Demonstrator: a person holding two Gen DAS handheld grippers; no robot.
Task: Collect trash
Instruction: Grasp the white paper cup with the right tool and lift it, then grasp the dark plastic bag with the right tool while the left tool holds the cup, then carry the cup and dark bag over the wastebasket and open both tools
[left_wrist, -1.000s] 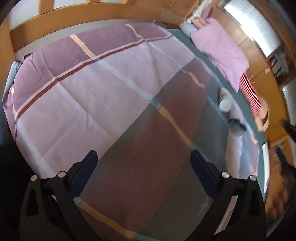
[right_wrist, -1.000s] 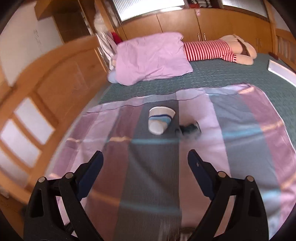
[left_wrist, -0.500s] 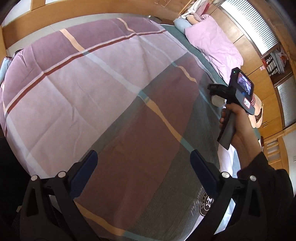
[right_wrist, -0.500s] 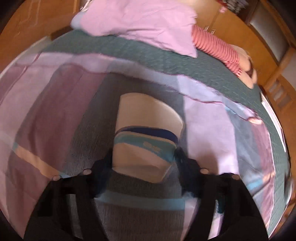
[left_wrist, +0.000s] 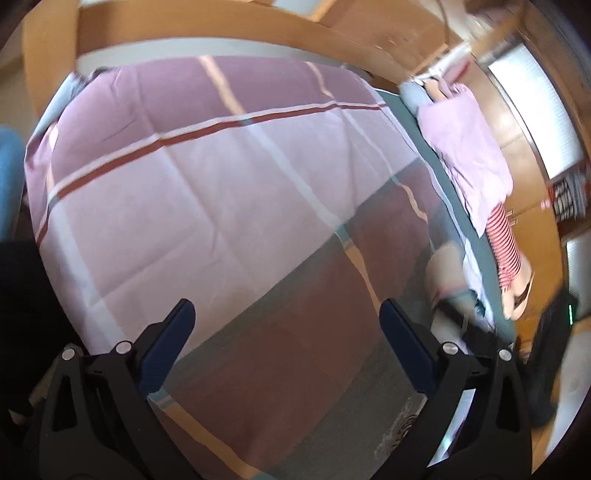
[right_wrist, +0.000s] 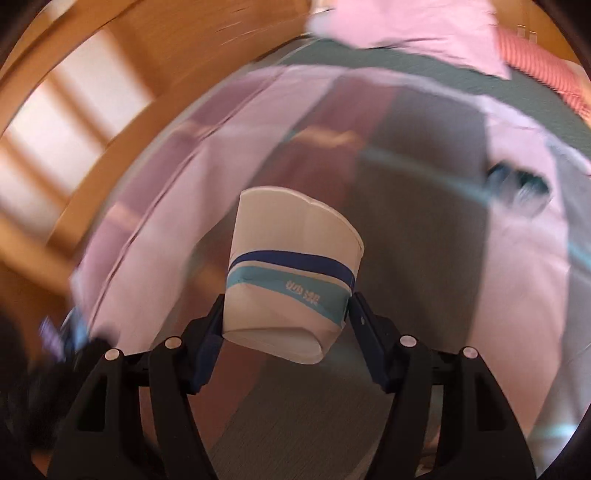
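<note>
Wooden walls and a wooden bed frame (left_wrist: 229, 26) go around a big bed. On the bed lies a striped blanket (left_wrist: 207, 192) in pink, purple, brown and grey, with thin lines crossing it. Under it, at the far side, a green bed cover (right_wrist: 388, 62) shows. A pink pillow (left_wrist: 469, 155) lies on the green cover at the far right, and next to it is something with red and white stripes (left_wrist: 504, 243). A bright window (left_wrist: 543, 122) is at the far right.

The left gripper (left_wrist: 286, 325) hangs over the blanket, near its brown and grey part. Its two blue fingers are spread wide apart and nothing is between them.

The right gripper (right_wrist: 284, 310) is pinching a paper cup (right_wrist: 291, 273). The cup is white with a dark blue band and a light blue band with white writing on it. The two fingers press on the cup near its bottom, one on each side. The cup's bottom points toward the camera and its open top points away. It is tipped a little and looks to be up off the blanket. The cup looks a bit squashed at the rim.

A small dark thing (right_wrist: 517, 182) lies on the blanket at the far right of the cup, well apart from it. It is too blurry to tell what it is.
</note>
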